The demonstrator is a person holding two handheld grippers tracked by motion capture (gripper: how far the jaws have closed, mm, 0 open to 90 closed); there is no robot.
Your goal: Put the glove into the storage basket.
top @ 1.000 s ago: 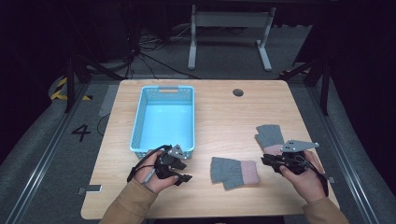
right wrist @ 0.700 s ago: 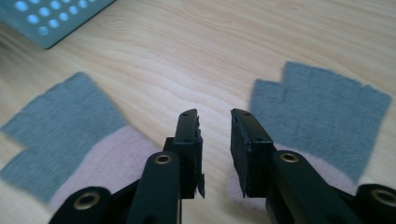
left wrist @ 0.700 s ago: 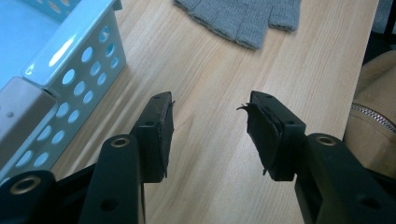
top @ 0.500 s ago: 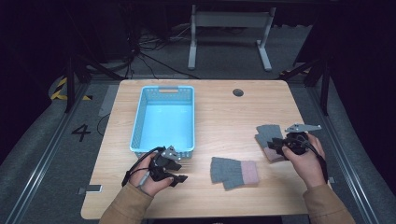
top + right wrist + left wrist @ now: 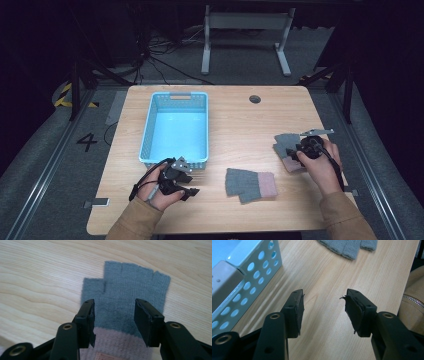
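Hovering over a grey fingerless glove (image 5: 130, 307) with a pink cuff at the right edge of the wooden table (image 5: 240, 125), the right gripper (image 5: 113, 315) has just been opening its jaws, which now stand wide with the knit below and between them but not pinched. Soft, light and limp, the glove would likely sag and fold when lifted, so a firm pinch across the thicker cuff looks the surest hold. A second matching glove (image 5: 250, 184) lies flat near the front edge, between the two hands. The left gripper (image 5: 324, 311) rests low by the blue perforated basket (image 5: 175, 127), jaws about half apart and holding nothing, while the right hand (image 5: 320, 162) angles its tool down at the glove.
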